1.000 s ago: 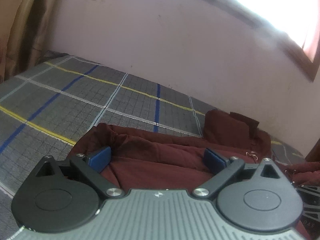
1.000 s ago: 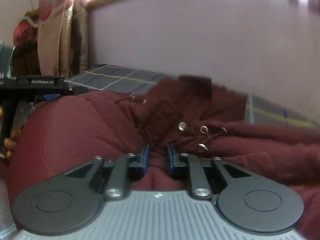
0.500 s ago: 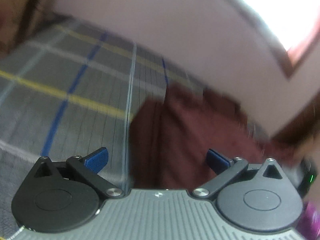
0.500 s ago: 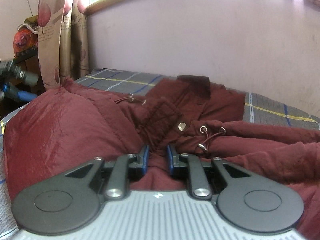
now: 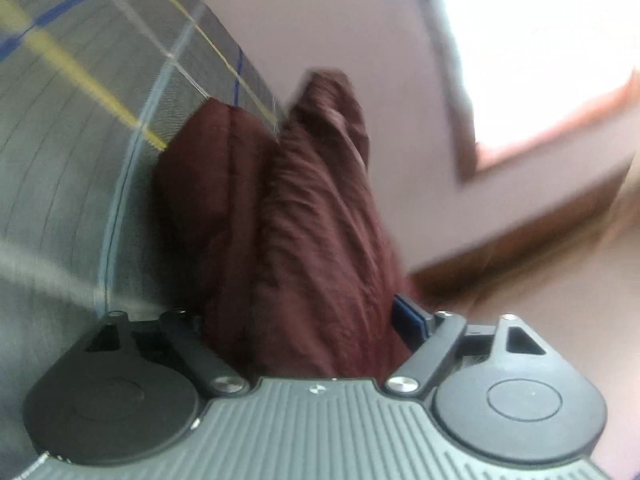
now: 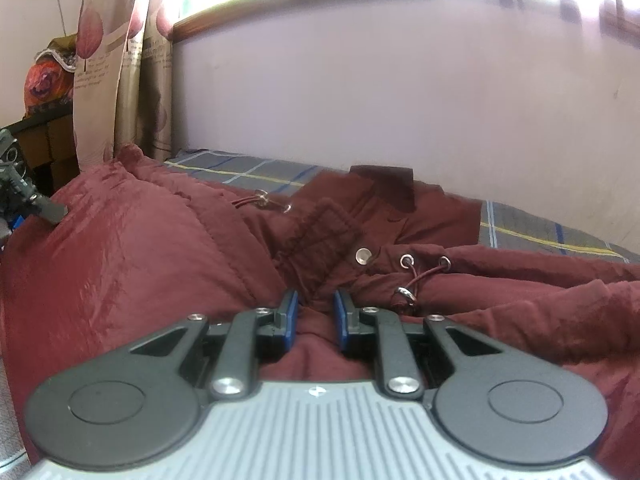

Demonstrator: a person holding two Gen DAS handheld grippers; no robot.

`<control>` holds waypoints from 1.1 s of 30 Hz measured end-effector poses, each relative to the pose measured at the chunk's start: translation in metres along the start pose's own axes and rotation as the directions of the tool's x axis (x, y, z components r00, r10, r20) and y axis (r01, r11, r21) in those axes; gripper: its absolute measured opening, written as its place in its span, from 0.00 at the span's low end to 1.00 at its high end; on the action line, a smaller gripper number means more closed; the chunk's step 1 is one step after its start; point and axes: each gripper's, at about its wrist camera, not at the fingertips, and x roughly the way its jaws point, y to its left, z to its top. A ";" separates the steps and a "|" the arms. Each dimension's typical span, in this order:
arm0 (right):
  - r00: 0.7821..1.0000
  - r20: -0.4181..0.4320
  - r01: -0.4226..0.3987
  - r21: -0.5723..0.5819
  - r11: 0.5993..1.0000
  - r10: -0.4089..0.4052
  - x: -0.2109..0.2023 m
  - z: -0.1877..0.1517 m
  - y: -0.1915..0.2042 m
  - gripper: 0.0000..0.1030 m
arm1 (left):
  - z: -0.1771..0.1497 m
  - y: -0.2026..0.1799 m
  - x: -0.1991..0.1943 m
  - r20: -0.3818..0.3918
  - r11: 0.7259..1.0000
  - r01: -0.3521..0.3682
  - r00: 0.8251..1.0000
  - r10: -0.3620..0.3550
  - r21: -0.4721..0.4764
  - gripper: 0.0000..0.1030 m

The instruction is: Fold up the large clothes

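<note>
We count one jacket [image 6: 132, 264], dark red and padded, and it lies crumpled on one bed [image 6: 560, 236] with a grey checked sheet, close under a pale wall [image 6: 360, 100]. There are two grippers, one in each hand. On the jacket we count one round snap button [image 6: 363, 256], two metal eyelets [image 6: 407, 260] and one red cord [image 6: 424, 276] that passes through them. One flowered curtain [image 6: 116, 72] hangs at the left of the right wrist view.

The right gripper [image 6: 314, 314] sits low on the jacket, near its middle. Its jaws stand only a little apart and a fold of the red cloth is between the blue pads [image 6: 290, 312]; the pads seem to press on it from both sides. The button and the cord lie just beyond the fingertips, a little to the right.

In the left wrist view the picture is tilted and blurred. The left gripper [image 5: 296, 320] has its jaws wide and they are closing. A thick bunch of the jacket [image 5: 316, 220] fills the gap between them and runs away from the gripper along the sheet [image 5: 60, 160]. Only one blue pad [image 5: 408, 316] shows, beside the cloth; if it already presses, we cannot tell.
</note>
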 end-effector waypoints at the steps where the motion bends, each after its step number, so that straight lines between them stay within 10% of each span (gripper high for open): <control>1: 1.000 0.003 -0.004 0.006 1.000 0.004 -0.001 0.000 -0.001 0.18 | -0.006 0.004 -0.006 0.052 0.999 -0.002 0.999 0.004 -0.034 0.65; 8: 0.989 0.145 -0.061 0.140 0.988 0.040 -0.048 0.019 -0.001 0.20 | -0.030 -0.002 -0.016 0.197 0.994 -0.078 0.976 0.091 -0.070 0.60; 14: 0.982 0.107 -0.132 -0.211 0.969 0.158 -0.080 0.024 0.073 0.15 | -0.027 -0.015 -0.010 0.198 0.989 -0.126 0.970 0.139 -0.080 0.57; 20: 0.999 0.004 0.045 -0.413 0.910 -0.048 -0.015 0.021 0.069 0.07 | -0.023 -0.048 -0.015 0.205 0.980 -0.188 0.959 0.197 -0.060 0.51; 28: 0.996 -0.055 -0.070 -0.046 0.997 0.067 0.026 0.021 0.016 0.04 | -0.046 -0.199 0.023 0.173 0.958 -0.248 0.960 0.223 0.141 0.51; 33: 0.985 -0.035 -0.154 0.236 0.959 0.167 0.031 0.013 -0.020 0.04 | -0.076 -0.272 0.097 0.143 0.936 -0.224 0.971 0.191 0.272 0.50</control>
